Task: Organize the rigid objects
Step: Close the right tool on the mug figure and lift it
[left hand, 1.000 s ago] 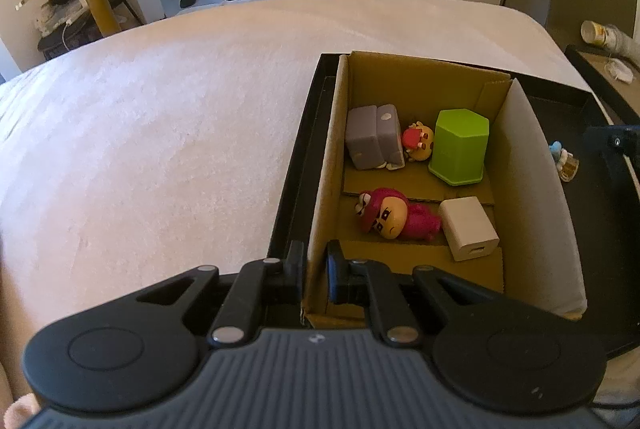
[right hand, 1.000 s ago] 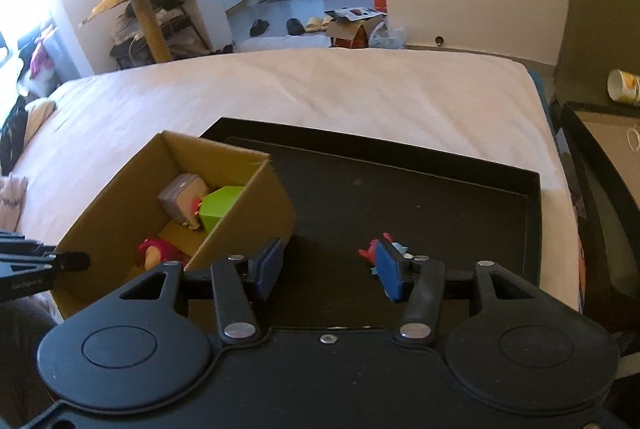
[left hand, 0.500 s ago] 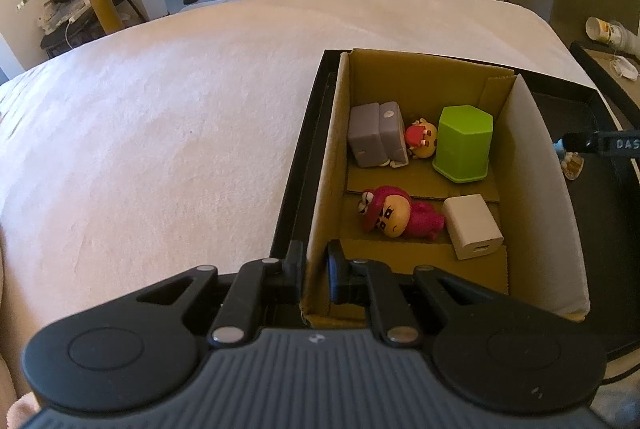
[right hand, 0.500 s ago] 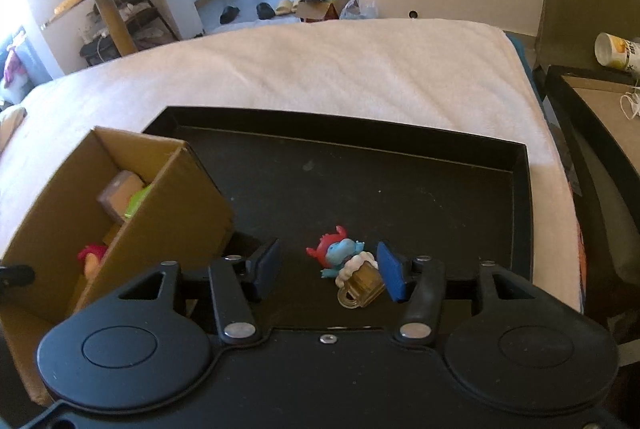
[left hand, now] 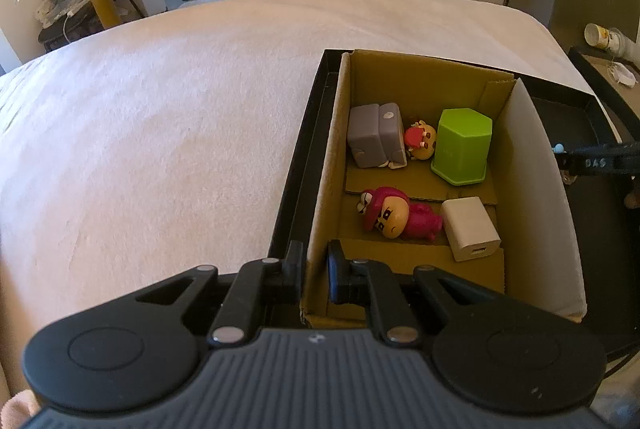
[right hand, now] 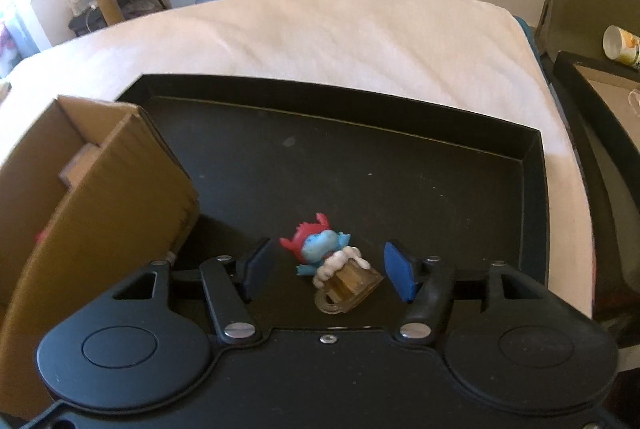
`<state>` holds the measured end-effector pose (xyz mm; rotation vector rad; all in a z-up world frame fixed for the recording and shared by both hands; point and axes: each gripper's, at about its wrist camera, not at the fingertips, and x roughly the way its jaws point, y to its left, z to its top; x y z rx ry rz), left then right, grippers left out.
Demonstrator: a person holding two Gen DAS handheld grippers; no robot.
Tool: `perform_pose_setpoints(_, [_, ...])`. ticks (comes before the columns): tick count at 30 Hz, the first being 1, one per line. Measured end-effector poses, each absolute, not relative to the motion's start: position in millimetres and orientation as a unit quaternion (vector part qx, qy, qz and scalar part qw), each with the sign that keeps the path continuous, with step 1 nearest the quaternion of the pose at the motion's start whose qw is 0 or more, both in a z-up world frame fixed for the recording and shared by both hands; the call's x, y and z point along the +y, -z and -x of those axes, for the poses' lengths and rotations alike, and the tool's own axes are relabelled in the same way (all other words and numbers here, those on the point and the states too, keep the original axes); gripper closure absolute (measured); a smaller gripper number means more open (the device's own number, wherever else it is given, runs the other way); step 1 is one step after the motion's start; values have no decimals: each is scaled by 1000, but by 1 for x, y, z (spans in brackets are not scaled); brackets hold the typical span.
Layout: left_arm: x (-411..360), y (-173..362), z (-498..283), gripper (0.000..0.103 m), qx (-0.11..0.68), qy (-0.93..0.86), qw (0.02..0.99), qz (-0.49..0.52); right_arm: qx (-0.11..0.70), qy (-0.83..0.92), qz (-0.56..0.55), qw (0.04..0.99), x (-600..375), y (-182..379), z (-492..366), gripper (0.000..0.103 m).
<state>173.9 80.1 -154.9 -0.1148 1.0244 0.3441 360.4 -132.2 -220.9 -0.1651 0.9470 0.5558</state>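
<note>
My left gripper point(left hand: 316, 269) is shut on the near left wall of the open cardboard box point(left hand: 420, 81). Inside the box lie a grey block point(left hand: 376, 141), a small red-and-yellow figure point(left hand: 420, 141), a green hexagonal container point(left hand: 464, 149), a pink figure point(left hand: 396, 217) and a white charger cube point(left hand: 472, 229). The box stands at the left end of a black tray point(right hand: 400, 169). A blue figure with a beer mug point(right hand: 332, 261) lies on the tray floor. My right gripper point(right hand: 328, 263) straddles it, its jaws opening, and the blue pads point(right hand: 396, 265) stay clear of it.
The tray rests on a white bed cover point(left hand: 160, 149). To the right stands a side surface with a paper cup point(right hand: 622, 47) and another dark tray edge point(right hand: 592, 133). The tray floor beyond the blue figure is bare.
My right gripper has come down and forward over the blue figure, which now lies between its jaws, and the jaws have widened. My left gripper has kept still on the box.
</note>
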Motion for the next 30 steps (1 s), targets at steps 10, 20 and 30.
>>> perform_pose_setpoints(10, [80, 155, -173, 92, 486, -163, 857, 59, 466, -254, 97, 842, -133, 226, -356, 64])
perform_pose_setpoints(20, [79, 154, -174, 92, 487, -165, 856, 56, 466, -243, 63, 848, -147, 206, -340, 65])
perform_pose_setpoints(30, [77, 150, -177, 92, 494, -166, 852, 54, 430, -254, 19, 866, -168, 164, -329, 65])
